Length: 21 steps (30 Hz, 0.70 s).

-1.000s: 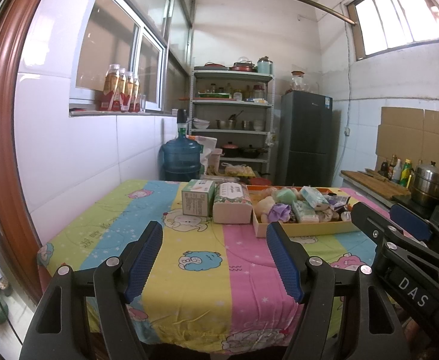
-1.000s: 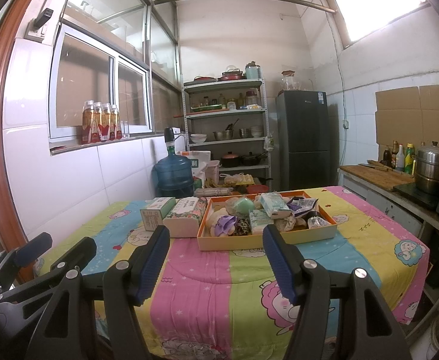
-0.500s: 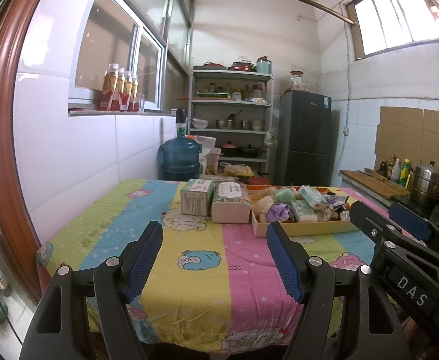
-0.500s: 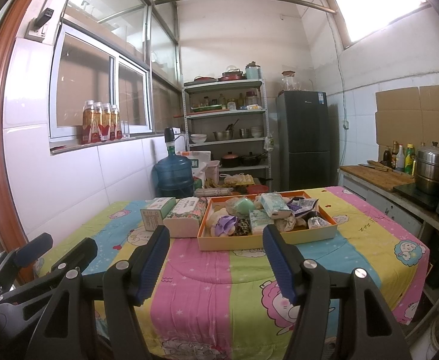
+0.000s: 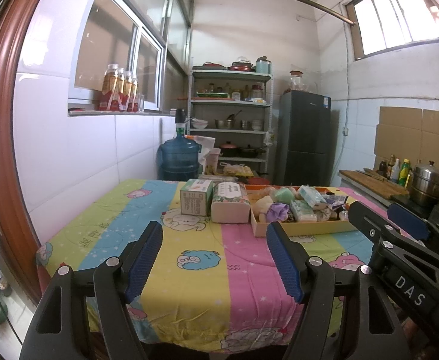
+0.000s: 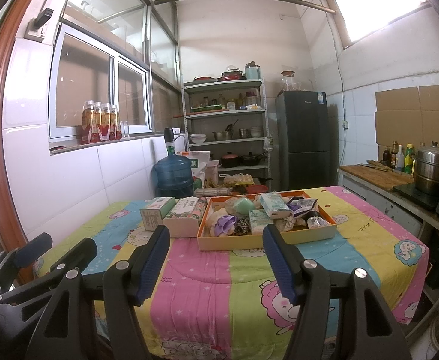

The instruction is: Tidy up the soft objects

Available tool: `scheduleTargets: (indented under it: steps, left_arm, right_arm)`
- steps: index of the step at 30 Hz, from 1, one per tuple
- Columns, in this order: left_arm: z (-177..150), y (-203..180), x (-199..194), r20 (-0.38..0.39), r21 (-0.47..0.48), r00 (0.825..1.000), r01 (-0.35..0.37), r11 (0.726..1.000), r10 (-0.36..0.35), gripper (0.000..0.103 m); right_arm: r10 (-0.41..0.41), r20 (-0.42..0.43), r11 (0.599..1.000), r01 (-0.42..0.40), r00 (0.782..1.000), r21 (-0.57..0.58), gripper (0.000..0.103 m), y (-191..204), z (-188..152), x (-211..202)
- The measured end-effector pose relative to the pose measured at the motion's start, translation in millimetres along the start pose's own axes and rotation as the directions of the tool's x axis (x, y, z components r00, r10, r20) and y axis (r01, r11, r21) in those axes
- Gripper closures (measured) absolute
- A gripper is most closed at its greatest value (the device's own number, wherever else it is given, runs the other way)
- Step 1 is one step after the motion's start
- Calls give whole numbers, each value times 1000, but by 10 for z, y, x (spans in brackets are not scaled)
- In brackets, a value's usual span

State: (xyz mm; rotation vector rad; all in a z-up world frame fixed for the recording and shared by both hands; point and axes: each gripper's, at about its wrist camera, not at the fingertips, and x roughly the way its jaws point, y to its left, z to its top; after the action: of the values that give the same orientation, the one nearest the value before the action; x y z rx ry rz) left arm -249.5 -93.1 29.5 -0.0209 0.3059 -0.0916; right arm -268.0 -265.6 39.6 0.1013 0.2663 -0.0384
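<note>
An orange tray (image 5: 303, 229) (image 6: 264, 239) sits at the far side of the table with soft things piled in it: a purple bath puff (image 5: 277, 211) (image 6: 227, 223), a green sponge (image 5: 284, 194) (image 6: 244, 205) and tissue packs (image 5: 303, 211) (image 6: 257, 219). Left of the tray stand a floral tissue pack (image 5: 230, 204) (image 6: 186, 214) and a green tissue box (image 5: 195, 199) (image 6: 153, 211). My left gripper (image 5: 214, 234) and my right gripper (image 6: 216, 235) hang side by side over the near edge, both open and holding nothing, well short of the tray.
A cartoon-print cloth covers the table (image 5: 189, 240) (image 6: 369, 225), which runs along a tiled wall on the left. Behind it are a blue water jug (image 5: 179, 159), a metal shelf (image 5: 230, 120) and a dark fridge (image 5: 305, 141). A counter with a steel pot (image 5: 429, 184) lies right.
</note>
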Motion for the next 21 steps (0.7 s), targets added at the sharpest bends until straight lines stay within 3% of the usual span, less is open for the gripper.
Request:
scheduleTargets:
  steps: [21]
  left_arm:
    - [-1,8,1,1,0,1000,-1,1000,1,30]
  right_arm:
    - [1,1,1000,-1,1000,-1,39,6,-2,-2]
